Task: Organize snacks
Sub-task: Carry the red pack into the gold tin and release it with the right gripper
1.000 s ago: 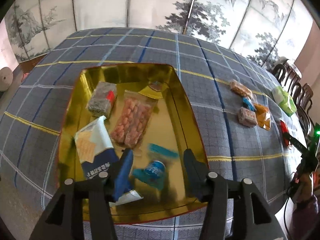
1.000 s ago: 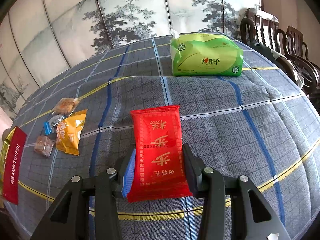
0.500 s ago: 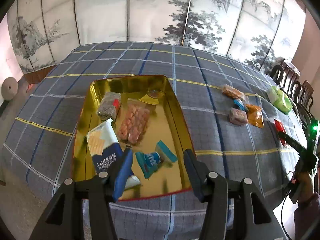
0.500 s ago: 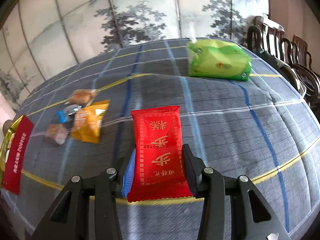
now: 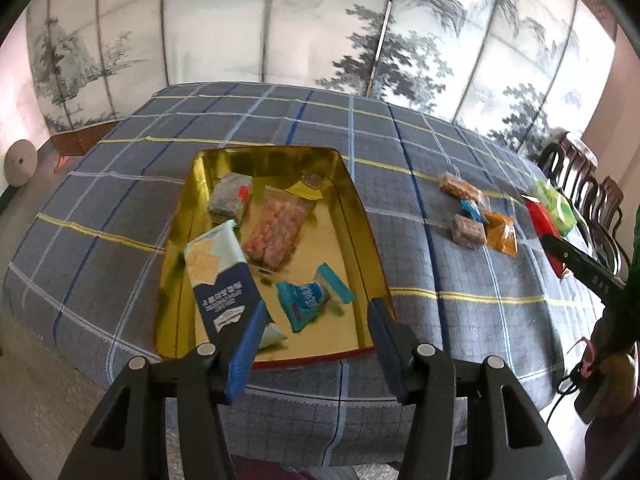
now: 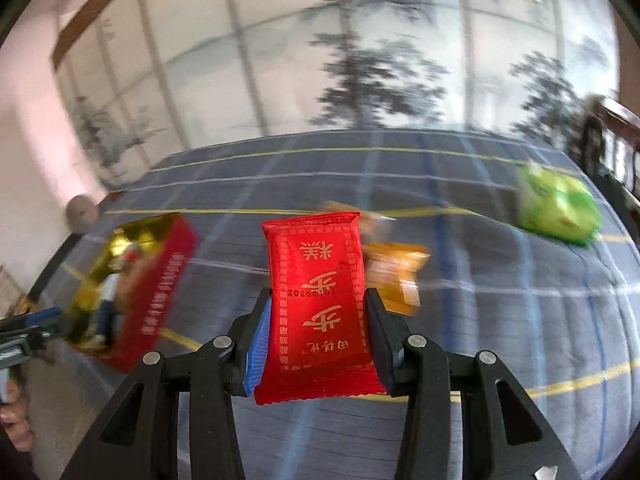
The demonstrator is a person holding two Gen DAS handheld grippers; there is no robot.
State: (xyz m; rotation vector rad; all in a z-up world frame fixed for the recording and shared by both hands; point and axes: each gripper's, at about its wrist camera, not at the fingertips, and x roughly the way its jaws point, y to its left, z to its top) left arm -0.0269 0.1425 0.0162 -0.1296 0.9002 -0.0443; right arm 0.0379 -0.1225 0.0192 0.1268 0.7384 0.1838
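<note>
Right wrist: right gripper (image 6: 316, 344) clamps red packet (image 6: 316, 300) above tablecloth (image 6: 500, 320).

Red packet lifted and swung toward the tin

Your right gripper (image 6: 316, 332) has carried the red snack packet (image 6: 316, 300) up off the desk (image 6: 500, 320); the gold tin (image 6: 120, 280) now shows left of its fingers. Your left gripper (image 5: 316, 344) has drawn back, so the tin's near rim (image 5: 312, 358) sits between its fingers.
</note>
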